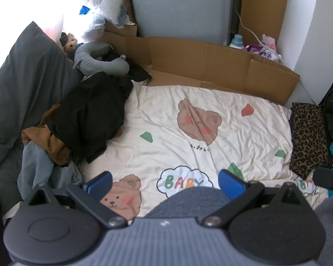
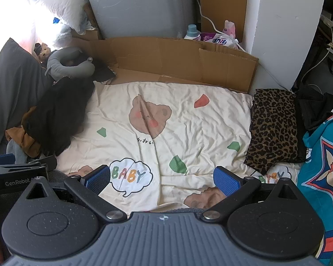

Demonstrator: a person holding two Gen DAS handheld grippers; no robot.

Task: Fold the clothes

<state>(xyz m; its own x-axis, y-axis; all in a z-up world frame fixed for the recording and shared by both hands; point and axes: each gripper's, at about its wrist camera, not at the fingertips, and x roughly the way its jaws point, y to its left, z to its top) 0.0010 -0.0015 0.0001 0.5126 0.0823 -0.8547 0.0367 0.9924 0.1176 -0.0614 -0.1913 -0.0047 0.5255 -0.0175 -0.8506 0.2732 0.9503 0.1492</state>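
A cream blanket (image 2: pixel 188 122) with brown bears and the word BABY covers the bed. Flat brown cardboard (image 2: pixel 177 59) stands along the far edge of the blanket. A grey neck pillow (image 1: pixel 93 58) lies at the far left, just beside a small brown teddy bear (image 1: pixel 69 42). A big dark grey pillow (image 1: pixel 22 84) leans on the left side. Behind the cardboard stand a bottle with a blue cap (image 2: pixel 191 32) and a pink and white packet (image 2: pixel 219 38). A white cord (image 2: pixel 207 20) hangs down near them.
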